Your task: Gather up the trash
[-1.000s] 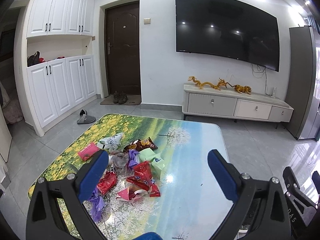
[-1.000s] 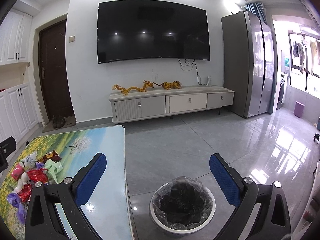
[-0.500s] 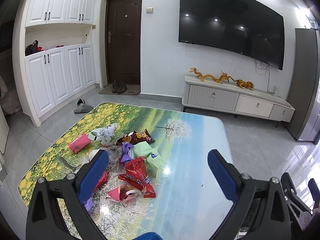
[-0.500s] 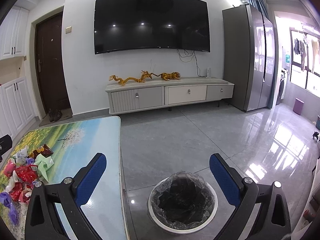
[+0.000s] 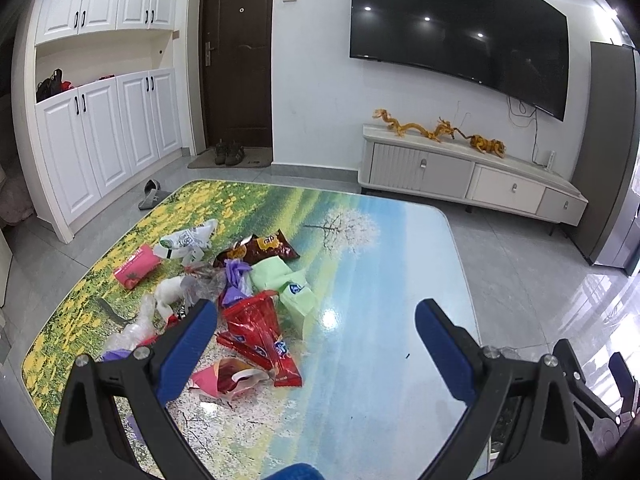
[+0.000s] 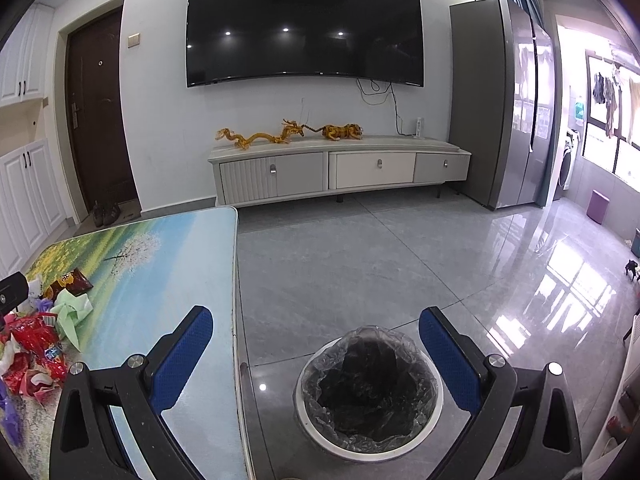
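Note:
A heap of trash lies on the left part of the painted table (image 5: 380,288): a red wrapper (image 5: 260,332), a green paper (image 5: 280,280), a brown snack bag (image 5: 260,246), a pink packet (image 5: 136,266) and a white bag (image 5: 186,240). My left gripper (image 5: 316,328) is open and empty above the table, just right of the heap. My right gripper (image 6: 316,336) is open and empty, above a white bin with a black liner (image 6: 370,388) on the floor beside the table (image 6: 168,264). The heap also shows in the right wrist view (image 6: 36,340).
A TV cabinet (image 6: 340,168) with gold figures stands against the far wall under a wall TV (image 6: 304,28). A grey fridge (image 6: 504,108) is at the right. White cupboards (image 5: 104,132), a dark door (image 5: 238,56), shoes and a slipper (image 5: 150,199) are at the left.
Both grippers have moved forward and tilted down a little. The trash heap and the bin now sit closer in view. Both grippers stay open.

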Demonstrator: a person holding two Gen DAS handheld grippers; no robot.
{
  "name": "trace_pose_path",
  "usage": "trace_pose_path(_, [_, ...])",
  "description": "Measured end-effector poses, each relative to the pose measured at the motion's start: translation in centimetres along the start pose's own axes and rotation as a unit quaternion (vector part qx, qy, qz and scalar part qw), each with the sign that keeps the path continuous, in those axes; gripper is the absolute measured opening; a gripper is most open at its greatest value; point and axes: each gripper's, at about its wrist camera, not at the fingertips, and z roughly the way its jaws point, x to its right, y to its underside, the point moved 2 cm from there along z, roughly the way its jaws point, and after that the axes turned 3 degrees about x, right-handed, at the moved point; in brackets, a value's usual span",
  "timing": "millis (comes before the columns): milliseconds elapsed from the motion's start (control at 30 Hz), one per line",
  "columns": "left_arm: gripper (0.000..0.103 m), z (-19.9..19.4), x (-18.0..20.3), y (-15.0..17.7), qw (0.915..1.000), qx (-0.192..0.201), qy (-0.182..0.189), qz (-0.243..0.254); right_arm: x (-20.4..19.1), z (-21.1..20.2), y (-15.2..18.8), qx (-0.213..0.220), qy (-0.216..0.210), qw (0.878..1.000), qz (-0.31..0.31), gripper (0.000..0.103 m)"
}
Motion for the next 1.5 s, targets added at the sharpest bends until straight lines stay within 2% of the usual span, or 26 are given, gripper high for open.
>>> trace_pose_path(467, [0.1, 1.9, -0.3, 1.1, 0.9996, -0.028, 0.006, 0.0, -0.4, 1.6, 0.9, -0.022, 0.0, 1.0, -0.001, 0.103])
trace_pose_path(767, [0.1, 1.1, -0.8, 0.8, 0.9997, -0.024, 0.003, -0.01, -0.5, 1.2, 0.8, -0.021, -0.002, 1.0, 0.0, 0.103])
trace_pose_path(1233, [0.103, -3.2, 0.0, -0.1, 0.9998, 0.002, 0.021, -0.001, -0.1, -1.8, -0.5, 0.009, 0.0, 1.0, -0.005, 0.103])
trace_pose_path(1500, [0.103, -5.9, -1.1, -0.6, 0.9992, 0.03, 0.028, -0.003, -0.3, -4.2, -1.5, 0.035, 0.003, 0.999, -0.017, 0.103])
